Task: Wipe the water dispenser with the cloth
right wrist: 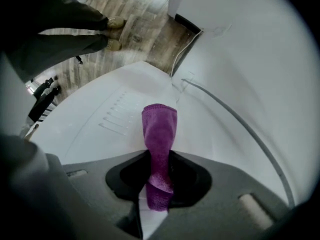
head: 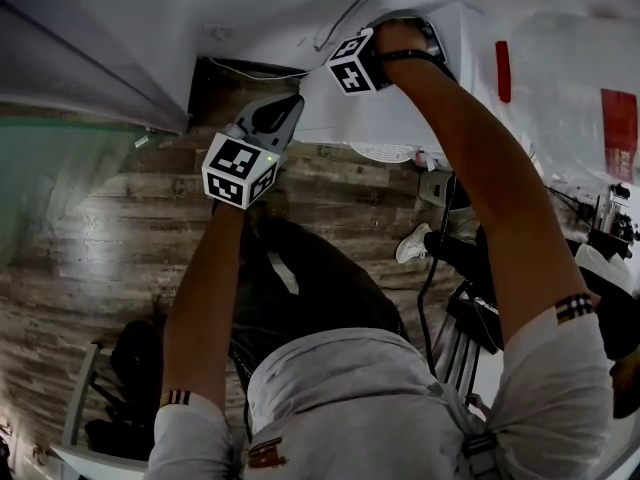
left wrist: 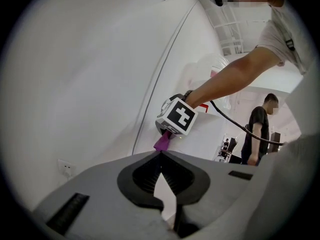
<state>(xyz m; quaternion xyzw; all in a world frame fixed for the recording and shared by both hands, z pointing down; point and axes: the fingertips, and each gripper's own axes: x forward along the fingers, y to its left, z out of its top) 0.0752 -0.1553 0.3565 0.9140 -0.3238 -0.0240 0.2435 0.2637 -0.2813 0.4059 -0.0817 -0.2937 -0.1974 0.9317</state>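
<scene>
While the left hand-held gripper hangs closed, the right hand-held gripper clamps the purple cloth — touching the water dispenser.

Two grey plastic grippers: left gripper, right gripper. One purple fuzzy cloth, one white boxy water dispenser.

Soft, napped and matt for the purple cloth, creased where pinched. Smooth, hard white plastic with a dull sheen on the water dispenser, moulded into shallow slots. Matt grey plastic, faintly grainy, on left gripper and right gripper, with black ribbed pads inside. Flat black-and-white print on the marker cube. Rough-grained, weathered-looking wood planks for the floor. Plain matt white on the wall.
</scene>
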